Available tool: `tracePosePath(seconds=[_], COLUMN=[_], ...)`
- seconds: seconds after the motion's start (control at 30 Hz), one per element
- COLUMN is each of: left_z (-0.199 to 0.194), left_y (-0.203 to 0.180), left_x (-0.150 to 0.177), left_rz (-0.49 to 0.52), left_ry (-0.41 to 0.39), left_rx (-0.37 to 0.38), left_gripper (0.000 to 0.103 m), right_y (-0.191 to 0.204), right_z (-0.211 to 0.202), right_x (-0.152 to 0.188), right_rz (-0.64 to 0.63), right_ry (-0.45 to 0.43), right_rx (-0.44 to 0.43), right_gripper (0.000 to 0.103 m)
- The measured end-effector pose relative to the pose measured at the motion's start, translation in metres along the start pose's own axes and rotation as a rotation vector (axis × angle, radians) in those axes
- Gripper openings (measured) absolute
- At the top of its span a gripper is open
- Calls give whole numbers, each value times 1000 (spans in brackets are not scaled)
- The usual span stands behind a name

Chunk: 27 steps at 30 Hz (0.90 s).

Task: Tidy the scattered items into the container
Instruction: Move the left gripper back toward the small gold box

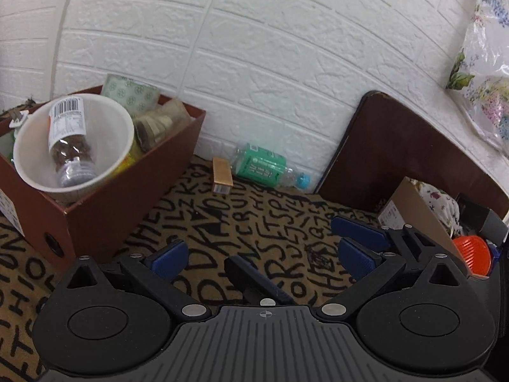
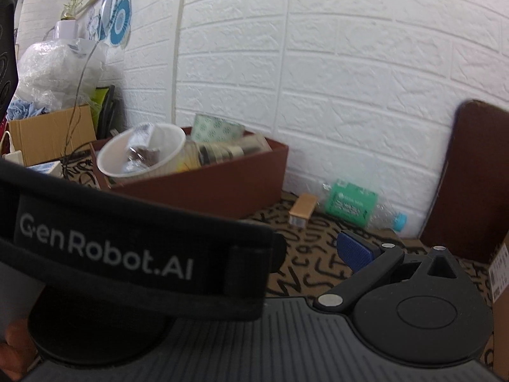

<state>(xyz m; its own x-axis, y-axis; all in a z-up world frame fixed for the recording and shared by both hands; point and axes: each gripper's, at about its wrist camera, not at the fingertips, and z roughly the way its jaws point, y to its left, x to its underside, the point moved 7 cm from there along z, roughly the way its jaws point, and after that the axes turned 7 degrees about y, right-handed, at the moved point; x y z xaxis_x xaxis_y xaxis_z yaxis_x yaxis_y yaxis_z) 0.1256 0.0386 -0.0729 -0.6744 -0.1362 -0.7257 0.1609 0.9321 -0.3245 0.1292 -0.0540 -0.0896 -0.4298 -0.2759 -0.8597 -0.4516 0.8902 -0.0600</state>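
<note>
Against the wall, a green bottle (image 1: 265,167) and a small tan box (image 1: 221,175) lie on the lettered mat (image 1: 254,222), right of the brown container (image 1: 133,184), which holds a white cup (image 1: 74,143). Left tool (image 1: 264,251) gapes empty above the mat. Right tool (image 2: 353,251): one blue pad shows, a strap (image 2: 127,254) hides the rest, so cannot tell.

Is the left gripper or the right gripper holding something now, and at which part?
Nothing is held: the left gripper is open and empty; the right gripper is empty too.
</note>
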Motion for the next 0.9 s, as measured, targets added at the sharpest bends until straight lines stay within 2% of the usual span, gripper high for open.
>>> tracePosePath(seconds=[0.27, 0.57, 0.73, 0.9], left_z=[47, 83, 101, 120], left_y=[6, 12, 21, 30], left_x=[6, -2, -9, -16], left_rz=[53, 58, 28, 19], left_ry=[56, 60, 49, 26], left_rx=[-88, -98, -87, -104], left_gripper=[103, 103, 99, 89], right_y=[-33, -61, -71, -84], right_z=[29, 60, 80, 95], right_x=[30, 44, 42, 35], right_rz=[84, 141, 135, 141], right_ry=[107, 189, 202, 166], right_rx=[33, 79, 86, 81], right_gripper=[103, 103, 103, 101])
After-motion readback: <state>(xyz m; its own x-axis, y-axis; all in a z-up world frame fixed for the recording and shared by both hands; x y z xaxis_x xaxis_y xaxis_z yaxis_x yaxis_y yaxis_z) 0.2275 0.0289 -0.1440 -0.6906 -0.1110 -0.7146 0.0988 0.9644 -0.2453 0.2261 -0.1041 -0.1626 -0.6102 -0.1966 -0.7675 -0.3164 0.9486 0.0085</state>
